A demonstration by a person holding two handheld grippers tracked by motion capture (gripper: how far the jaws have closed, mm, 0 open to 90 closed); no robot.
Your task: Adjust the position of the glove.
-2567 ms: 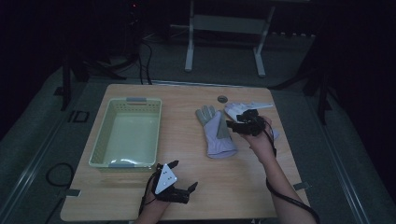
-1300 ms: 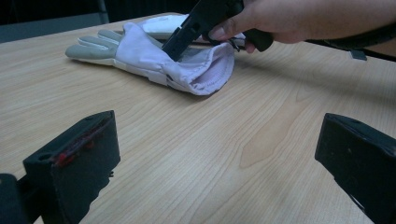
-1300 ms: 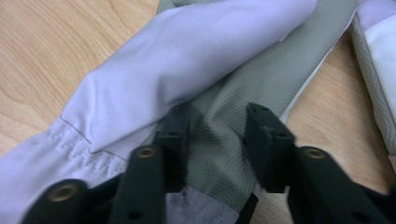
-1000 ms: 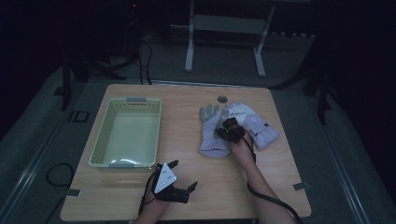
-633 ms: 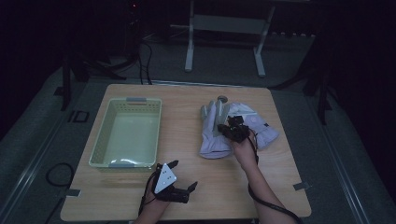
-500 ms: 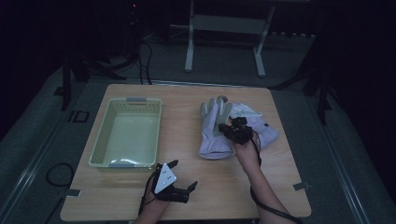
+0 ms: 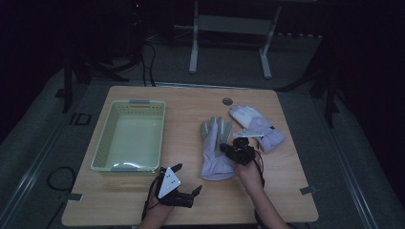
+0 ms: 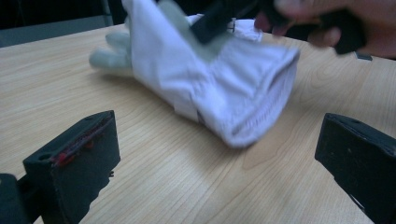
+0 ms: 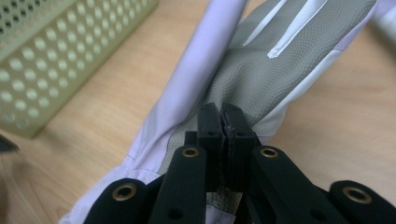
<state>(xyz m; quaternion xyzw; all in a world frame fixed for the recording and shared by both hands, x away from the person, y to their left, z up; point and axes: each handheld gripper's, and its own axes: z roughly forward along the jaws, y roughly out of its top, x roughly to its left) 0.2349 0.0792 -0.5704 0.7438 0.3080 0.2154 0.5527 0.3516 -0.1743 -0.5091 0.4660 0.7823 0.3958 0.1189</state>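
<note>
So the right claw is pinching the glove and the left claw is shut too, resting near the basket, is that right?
Not quite. The left claw is open: the left gripper view shows its jaws standing wide apart with bare table between them. The rest holds: the right claw is shut on the glove, and the left one sits near the basket.

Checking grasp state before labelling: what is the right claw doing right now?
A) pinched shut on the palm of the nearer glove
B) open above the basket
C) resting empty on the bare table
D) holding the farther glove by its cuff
A: in the right gripper view the right claw has its jaws pressed together on a fold of the grey palm of the nearer glove, with the basket off to the side.
</note>
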